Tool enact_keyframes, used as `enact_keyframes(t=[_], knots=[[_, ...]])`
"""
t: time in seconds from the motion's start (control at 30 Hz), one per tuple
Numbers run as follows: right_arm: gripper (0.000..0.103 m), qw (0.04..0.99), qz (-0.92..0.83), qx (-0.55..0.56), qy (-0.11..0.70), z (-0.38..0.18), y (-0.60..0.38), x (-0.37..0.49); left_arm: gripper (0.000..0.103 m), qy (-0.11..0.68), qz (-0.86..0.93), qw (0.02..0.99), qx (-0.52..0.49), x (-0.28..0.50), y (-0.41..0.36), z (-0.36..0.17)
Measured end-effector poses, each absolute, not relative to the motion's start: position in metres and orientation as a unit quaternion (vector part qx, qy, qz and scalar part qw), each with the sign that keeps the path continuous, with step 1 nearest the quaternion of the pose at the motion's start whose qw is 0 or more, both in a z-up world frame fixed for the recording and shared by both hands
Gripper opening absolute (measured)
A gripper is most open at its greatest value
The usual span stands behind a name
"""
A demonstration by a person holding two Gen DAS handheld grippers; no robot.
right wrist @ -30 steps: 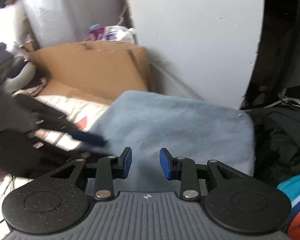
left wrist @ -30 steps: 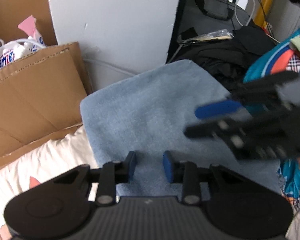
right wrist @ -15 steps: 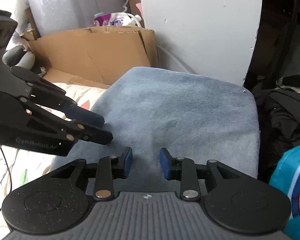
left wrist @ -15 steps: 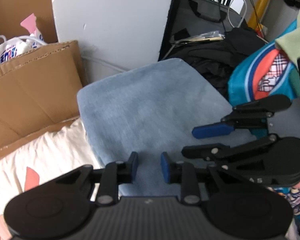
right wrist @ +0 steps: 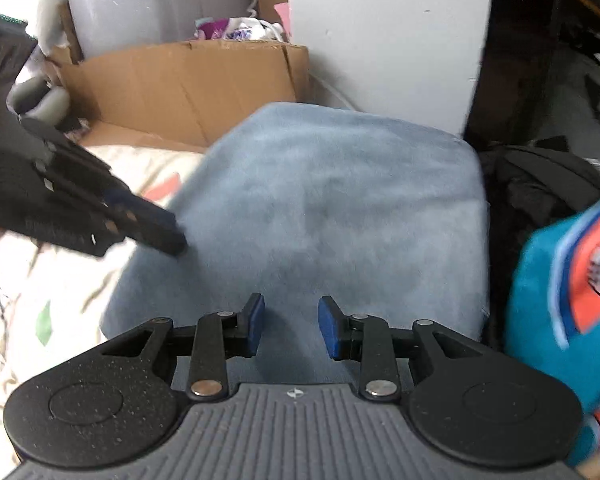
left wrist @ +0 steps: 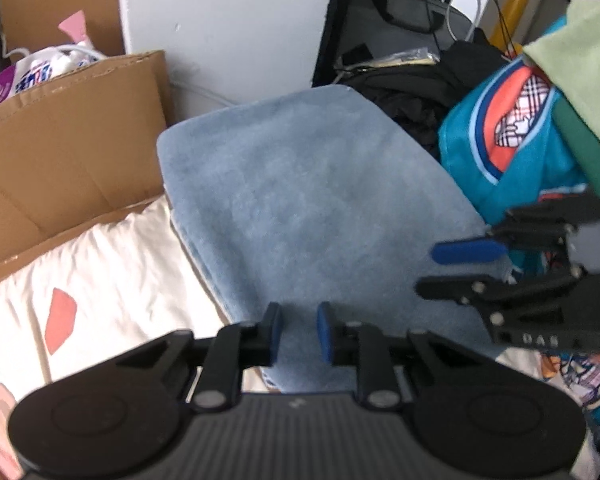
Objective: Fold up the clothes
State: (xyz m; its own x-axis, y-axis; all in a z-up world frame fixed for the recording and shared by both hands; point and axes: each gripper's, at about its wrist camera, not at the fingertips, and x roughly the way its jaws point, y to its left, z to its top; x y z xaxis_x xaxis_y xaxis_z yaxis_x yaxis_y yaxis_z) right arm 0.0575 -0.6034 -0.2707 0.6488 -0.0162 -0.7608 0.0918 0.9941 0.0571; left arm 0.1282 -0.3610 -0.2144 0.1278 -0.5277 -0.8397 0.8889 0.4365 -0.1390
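1. Hovering over the folded blue cloth (left wrist: 312, 200): left tool (left wrist: 298, 334) at the near edge, jaws narrowly parted after just closing in, nothing between them.
2. Right tool (right wrist: 290, 328) over the cloth's near right part, jaws moderately apart, empty. In the left view it (left wrist: 456, 270) sits at the cloth's right edge.
3. Cloth lies flat on the patterned bed sheet (left wrist: 100, 292), cardboard box (left wrist: 60, 152) to the far left, black garments (left wrist: 412, 92) beyond it at the far right, teal garment (left wrist: 512, 152) just beside its right edge.
4. Judgement: fold looks complete; both tools appear clear of it.
5. Risks: a low pad could snag the pile and drag the top layer, undoing the fold. Right tool, near the teal garment, could catch both fabrics if it closes there. A narrow left gap may pinch only one layer.
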Motion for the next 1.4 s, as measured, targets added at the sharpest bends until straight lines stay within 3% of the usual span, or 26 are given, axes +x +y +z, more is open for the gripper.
enact_keyframes(t=[0.1, 0.37, 0.43, 0.6, 0.93, 0.97, 1.1, 1.13, 1.4], knots=[[0.036, 0.912, -0.039, 0.043, 0.406, -0.266, -0.598, 0.038, 0.022, 0.436, -0.487, 0.728, 0.205, 0.123, -0.356, -0.207], [0.043, 0.923, -0.112, 0.107, 0.352, -0.257, -0.612, -0.005, 0.045, 0.443, -0.473, 0.739, 0.184, 0.117, -0.345, -0.2], [0.044, 0.92, -0.134, 0.144, 0.338, -0.261, -0.62, -0.012, 0.046, 0.449, -0.466, 0.741, 0.178, 0.118, -0.343, -0.202], [0.066, 0.9, -0.206, 0.258, 0.284, -0.279, -0.645, -0.035, 0.053, 0.458, -0.451, 0.746, 0.176, 0.116, -0.336, -0.213], [0.066, 0.867, -0.269, 0.343, 0.241, -0.317, -0.677, -0.046, 0.064, 0.479, -0.455, 0.739, 0.135, 0.109, -0.328, -0.229], [0.065, 0.863, -0.268, 0.357, 0.236, -0.322, -0.679, -0.048, 0.064, 0.482, -0.457, 0.736, 0.129, 0.109, -0.327, -0.231], [0.031, 0.852, -0.261, 0.388, 0.235, -0.336, -0.679, -0.055, 0.06, 0.501, -0.468, 0.72, 0.104, 0.107, -0.324, -0.24], [0.027, 0.853, -0.26, 0.385, 0.236, -0.337, -0.677, -0.056, 0.055, 0.503, -0.472, 0.716, 0.103, 0.105, -0.323, -0.241], [0.019, 0.858, -0.261, 0.385, 0.218, -0.327, -0.663, -0.075, 0.038, 0.506, -0.471, 0.717, 0.092, 0.108, -0.318, -0.24]])
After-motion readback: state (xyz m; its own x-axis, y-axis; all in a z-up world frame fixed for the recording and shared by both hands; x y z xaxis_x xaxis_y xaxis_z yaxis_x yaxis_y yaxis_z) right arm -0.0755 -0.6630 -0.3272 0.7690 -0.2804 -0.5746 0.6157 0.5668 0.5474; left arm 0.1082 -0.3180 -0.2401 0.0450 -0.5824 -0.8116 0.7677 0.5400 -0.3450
